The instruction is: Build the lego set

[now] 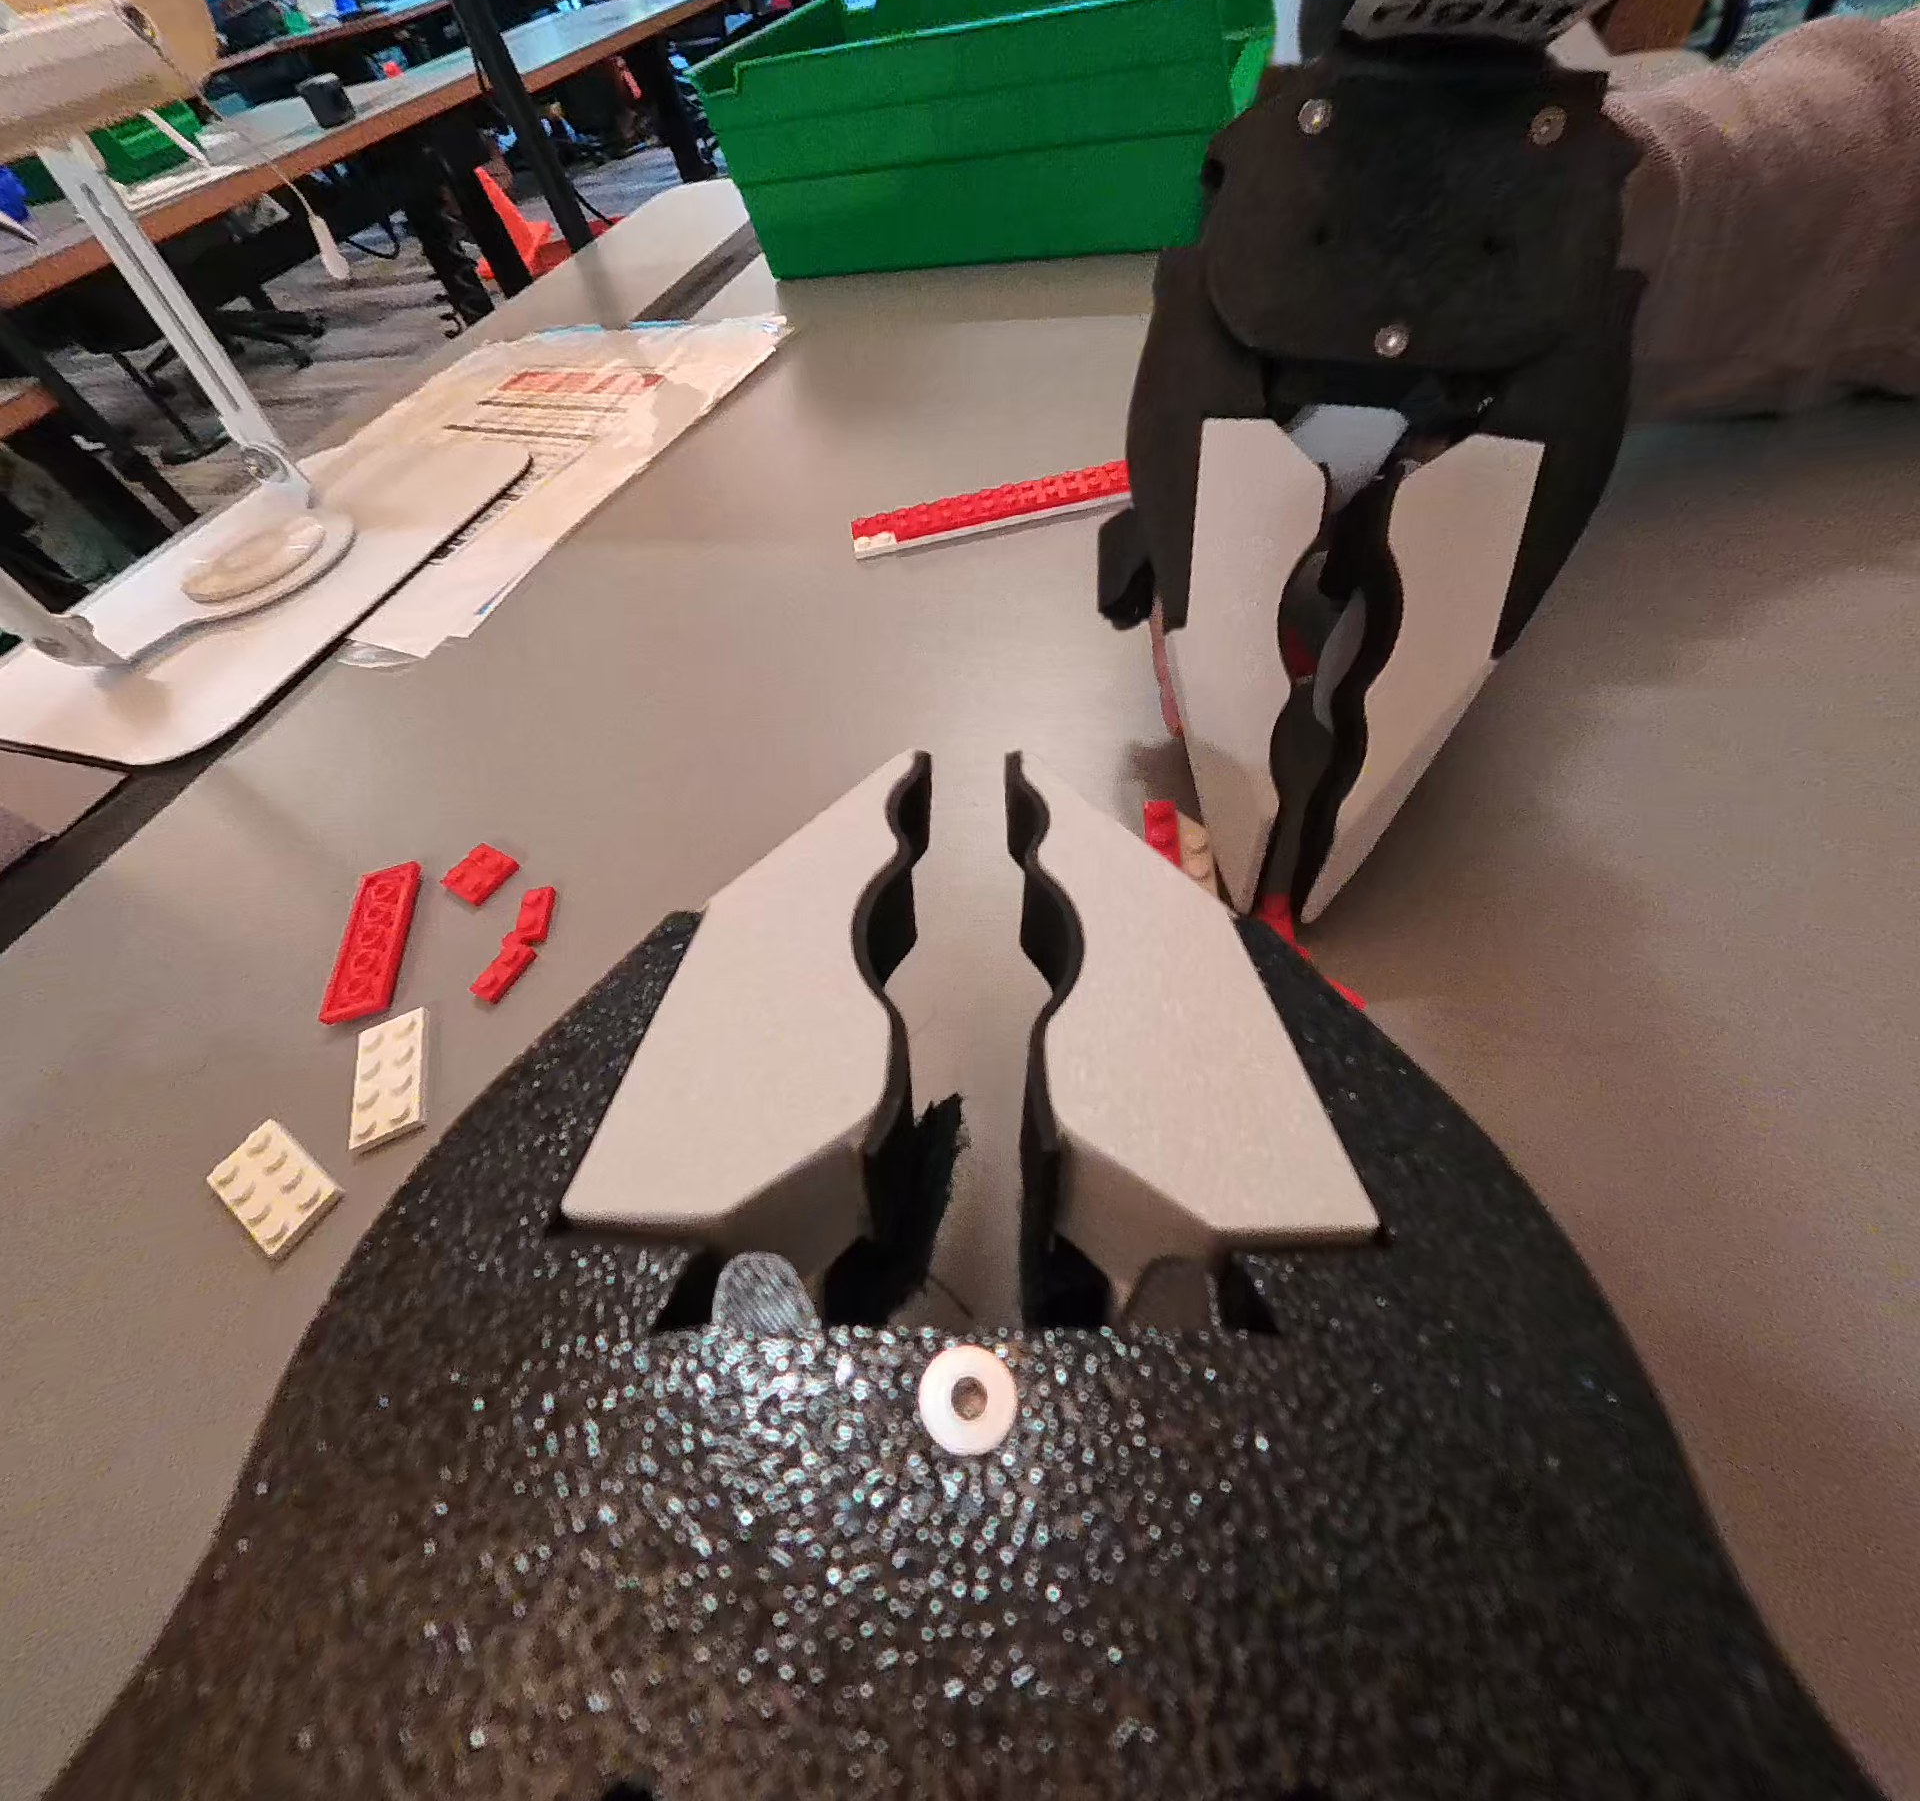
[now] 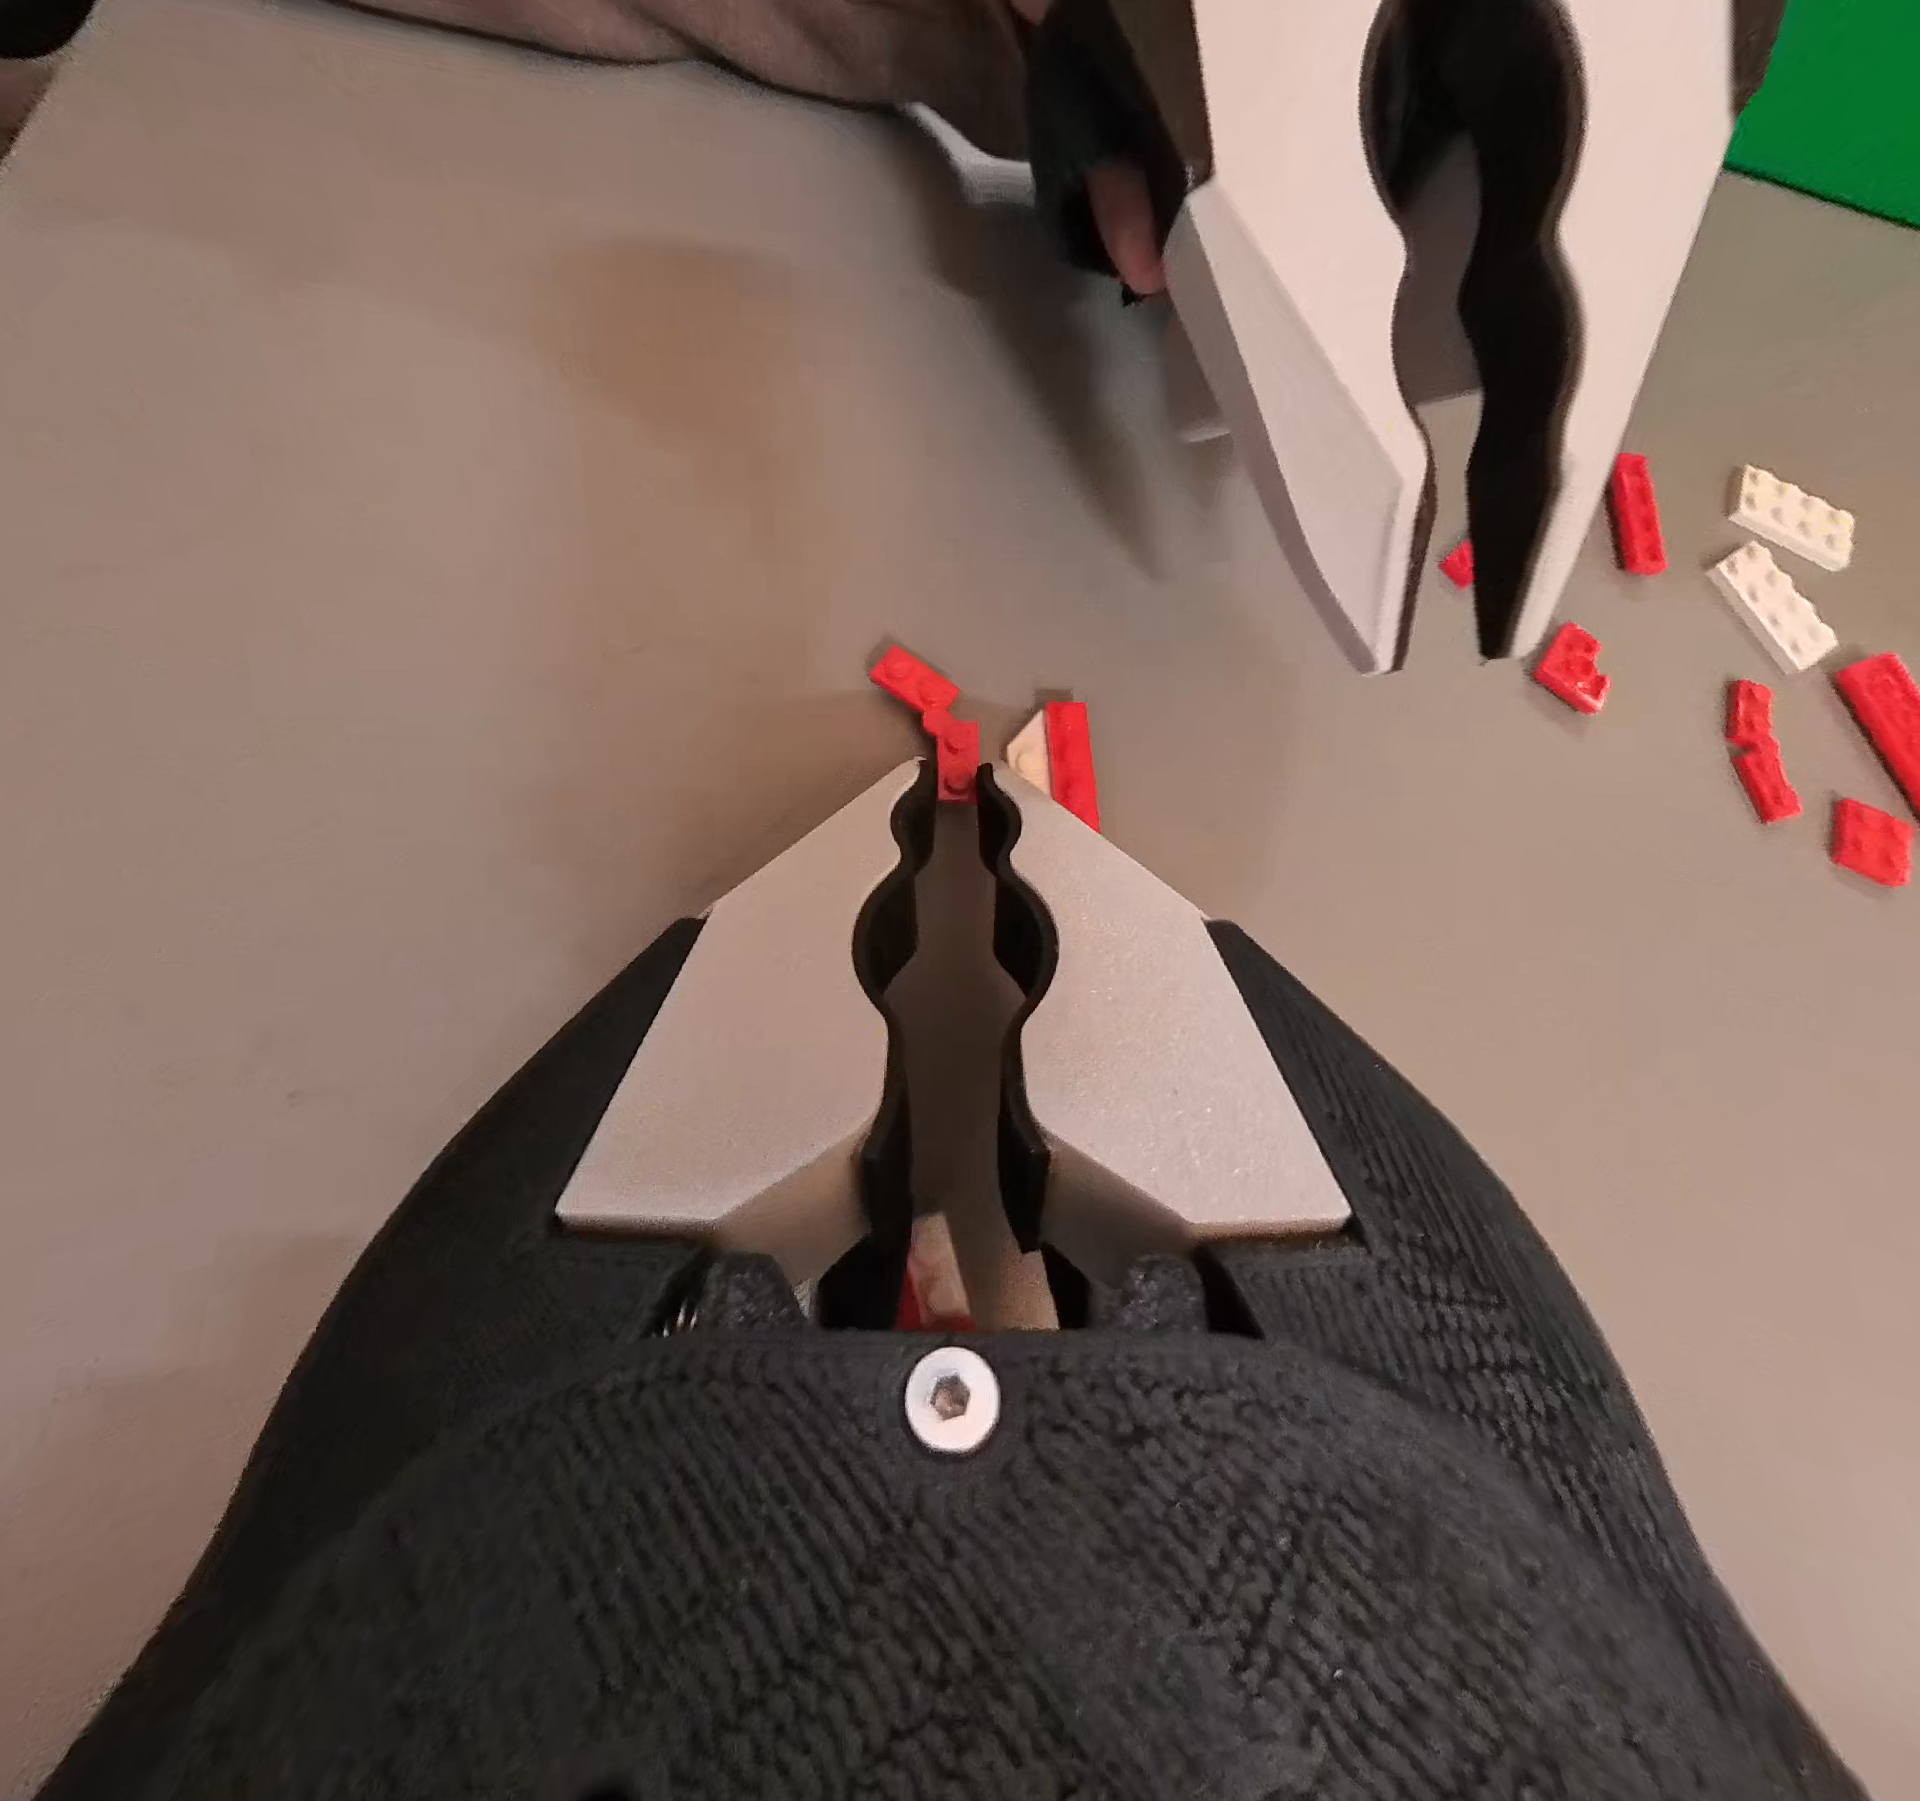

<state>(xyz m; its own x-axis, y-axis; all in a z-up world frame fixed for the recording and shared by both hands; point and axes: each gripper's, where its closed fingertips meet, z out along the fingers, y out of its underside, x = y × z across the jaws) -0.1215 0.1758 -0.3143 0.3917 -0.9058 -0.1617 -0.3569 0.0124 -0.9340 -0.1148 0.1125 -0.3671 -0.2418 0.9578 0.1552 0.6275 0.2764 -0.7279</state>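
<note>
My right gripper [image 2: 954,777] is tilted down to the table and shut on a small red plate [image 2: 957,752]. That plate touches another small red plate [image 2: 912,676]. A red-and-tan piece [image 2: 1065,754] lies just right of the tips. In the left wrist view the right gripper [image 1: 1278,904] stands tips-down on the table next to the red-and-tan piece [image 1: 1179,832]. My left gripper [image 1: 966,764] is open and empty, hovering above the table close beside the right one; it also shows in the right wrist view [image 2: 1444,655].
Loose red plates [image 1: 371,941] and white plates [image 1: 390,1076] lie left of my left gripper. A long red plate [image 1: 987,504] lies farther back. Green bins [image 1: 987,120] stand behind it. Papers [image 1: 582,421] and a white lamp base [image 1: 249,556] are at the left. A sleeve [image 1: 1766,213] is at the right. There is about 8 cm between the tips of the two grippers.
</note>
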